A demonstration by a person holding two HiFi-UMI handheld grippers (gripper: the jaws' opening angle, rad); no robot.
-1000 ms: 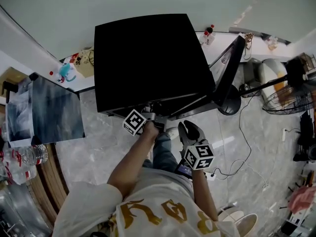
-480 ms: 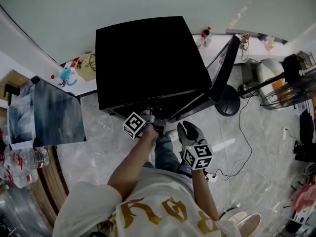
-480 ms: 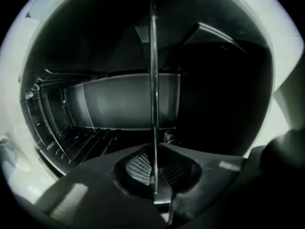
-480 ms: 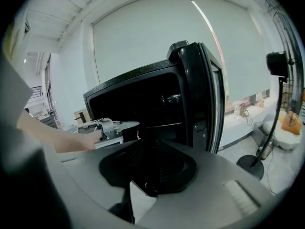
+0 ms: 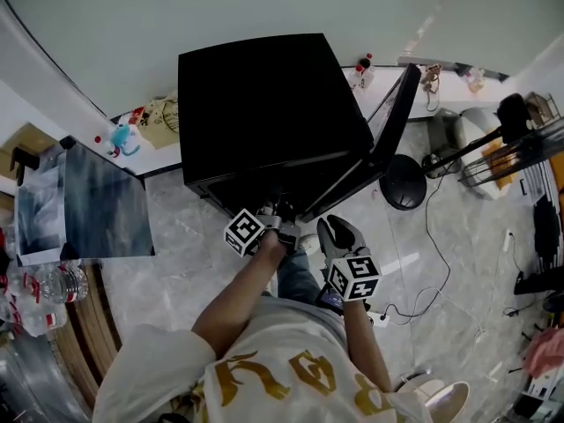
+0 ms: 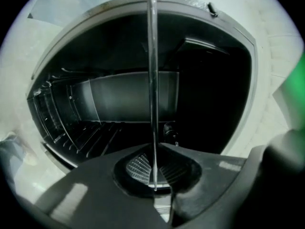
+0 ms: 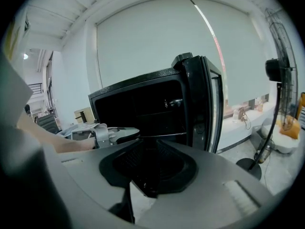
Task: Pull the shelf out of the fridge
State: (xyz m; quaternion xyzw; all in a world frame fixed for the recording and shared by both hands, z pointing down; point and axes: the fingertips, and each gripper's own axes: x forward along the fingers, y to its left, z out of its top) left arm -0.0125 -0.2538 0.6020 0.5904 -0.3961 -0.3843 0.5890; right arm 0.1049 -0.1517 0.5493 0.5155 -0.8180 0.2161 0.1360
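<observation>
The black fridge [image 5: 264,104] stands with its door [image 5: 388,126] swung open to the right. My left gripper [image 5: 280,211] is at the fridge's open front. In the left gripper view the shelf [image 6: 152,80] appears edge-on as a thin plate running from the dark interior [image 6: 119,99] straight into my left gripper [image 6: 153,178], which is shut on its front edge. My right gripper [image 5: 335,227] hangs back from the fridge, beside the person's leg, its jaws together with nothing in them. From the right gripper view [image 7: 145,187] I see the fridge [image 7: 143,109], its door [image 7: 209,104] and the left gripper [image 7: 112,133].
A standing fan [image 7: 276,75] rises to the right of the door, its round base [image 5: 404,183] on the marble floor. A cable [image 5: 432,236] trails across the floor. A leaning panel [image 5: 106,201] and water bottles [image 5: 44,280] are at the left.
The left gripper has drawn back slightly from the fridge front, toward the person, still shut on the shelf. The right gripper has barely moved.
</observation>
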